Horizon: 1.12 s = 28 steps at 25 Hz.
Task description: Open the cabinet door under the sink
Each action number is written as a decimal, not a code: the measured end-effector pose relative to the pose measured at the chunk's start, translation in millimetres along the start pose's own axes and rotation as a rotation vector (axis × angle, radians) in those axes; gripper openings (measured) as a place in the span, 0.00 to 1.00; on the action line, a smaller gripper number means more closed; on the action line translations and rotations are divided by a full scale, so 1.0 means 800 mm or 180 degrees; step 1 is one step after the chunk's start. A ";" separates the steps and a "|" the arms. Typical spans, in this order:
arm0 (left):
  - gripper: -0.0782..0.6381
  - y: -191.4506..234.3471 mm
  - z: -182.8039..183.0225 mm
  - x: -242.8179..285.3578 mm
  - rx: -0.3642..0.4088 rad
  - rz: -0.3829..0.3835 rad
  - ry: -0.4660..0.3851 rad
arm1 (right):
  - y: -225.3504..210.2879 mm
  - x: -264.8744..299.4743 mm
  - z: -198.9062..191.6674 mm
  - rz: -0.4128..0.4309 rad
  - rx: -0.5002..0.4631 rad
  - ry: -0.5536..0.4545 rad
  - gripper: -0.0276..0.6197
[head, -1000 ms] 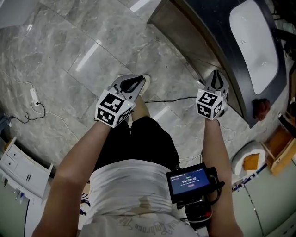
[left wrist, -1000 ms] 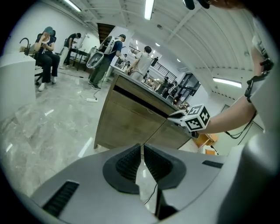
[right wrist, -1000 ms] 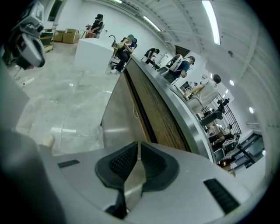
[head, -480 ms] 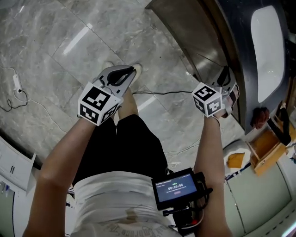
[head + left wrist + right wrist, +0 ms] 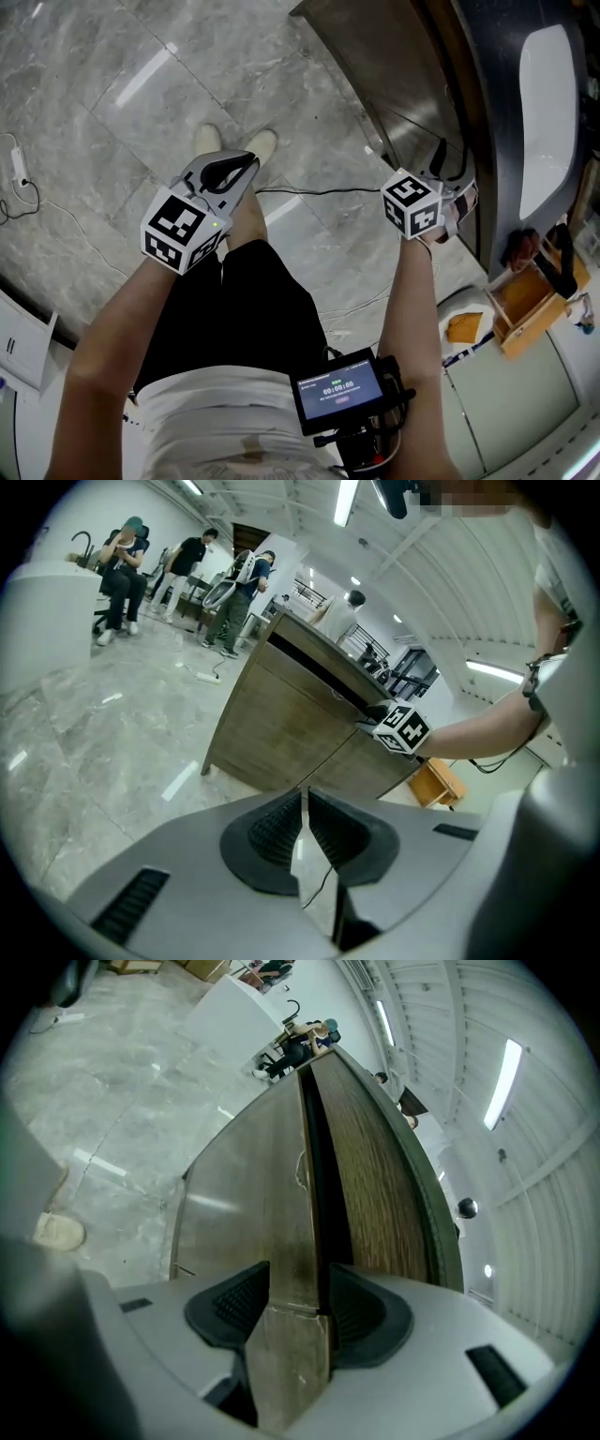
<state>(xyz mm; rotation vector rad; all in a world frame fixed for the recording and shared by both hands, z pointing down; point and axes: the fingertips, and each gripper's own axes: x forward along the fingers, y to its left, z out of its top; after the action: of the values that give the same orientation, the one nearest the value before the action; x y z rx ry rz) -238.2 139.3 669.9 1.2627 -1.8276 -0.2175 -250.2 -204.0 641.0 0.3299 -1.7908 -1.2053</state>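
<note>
Seen from overhead, the right gripper (image 5: 450,178) is half lost behind its marker cube and the dark countertop (image 5: 487,84) overhanging the cabinet, and its tips cannot be made out there. The sink (image 5: 548,112), a white basin, sits in that countertop. Nothing behind the door shows in any view. The right gripper view gives the clearer picture. Its jaws, which have just been opening, stand apart with the top edge of the cabinet door (image 5: 292,1241) between them. One pad is on the door's face side, the other on the side of the dark recess under the counter. Whether either pad touches the wood is hard to judge. The left gripper (image 5: 239,169) hangs above the person's leg, well clear of the cabinet, its pads drawn together on nothing.

The door stands upright in the cabinet front below the sink, to the person's right, and looks shut. Its top edge, the long line in the right gripper view, runs straight away from the gripper along the cabinet front.

The floor (image 5: 103,66) is grey marbled tile, with a thin black cable (image 5: 309,192) across it and a wooden box (image 5: 525,305) by the cabinet's end. The left gripper view shows people (image 5: 122,560) at the far side of a bright hall under strip lights (image 5: 345,499).
</note>
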 end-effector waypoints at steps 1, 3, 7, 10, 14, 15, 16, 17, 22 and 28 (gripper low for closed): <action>0.15 0.000 -0.001 0.000 -0.0004 0.0004 -0.0004 | 0.001 0.002 -0.001 -0.0068 -0.0019 -0.0014 0.33; 0.15 0.000 -0.002 -0.001 0.0000 0.0010 -0.0019 | 0.000 0.007 0.003 -0.0168 -0.0079 -0.0007 0.33; 0.15 0.004 -0.002 -0.001 0.0035 0.0033 -0.0046 | 0.001 0.020 0.004 -0.0318 -0.0058 0.0042 0.35; 0.15 0.009 0.000 0.001 0.0049 0.0048 -0.0052 | 0.008 0.032 0.000 -0.0388 -0.0033 0.0117 0.38; 0.15 0.011 0.006 0.004 0.0047 0.0050 -0.0075 | 0.008 0.038 0.001 -0.0380 -0.0068 0.0227 0.42; 0.15 0.010 0.007 0.005 0.0041 0.0043 -0.0081 | 0.008 0.038 0.000 -0.0345 -0.0079 0.0236 0.42; 0.15 0.009 0.007 0.004 0.0036 0.0038 -0.0080 | 0.009 0.037 -0.001 -0.0293 -0.0087 0.0238 0.42; 0.15 0.008 0.006 0.004 0.0032 0.0036 -0.0074 | 0.011 0.035 -0.002 -0.0234 -0.0087 0.0233 0.42; 0.15 0.002 0.006 0.006 0.0002 0.0037 -0.0083 | 0.003 0.023 0.002 -0.0095 -0.0014 0.0181 0.35; 0.15 -0.001 0.006 -0.003 0.0030 0.0025 -0.0081 | 0.005 0.016 0.001 0.0261 0.0073 0.0179 0.29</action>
<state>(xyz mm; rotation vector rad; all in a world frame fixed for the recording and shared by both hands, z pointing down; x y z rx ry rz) -241.0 139.0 665.1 1.2644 -1.8568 -0.2218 -256.4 -209.8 650.9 0.2977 -1.7539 -1.1086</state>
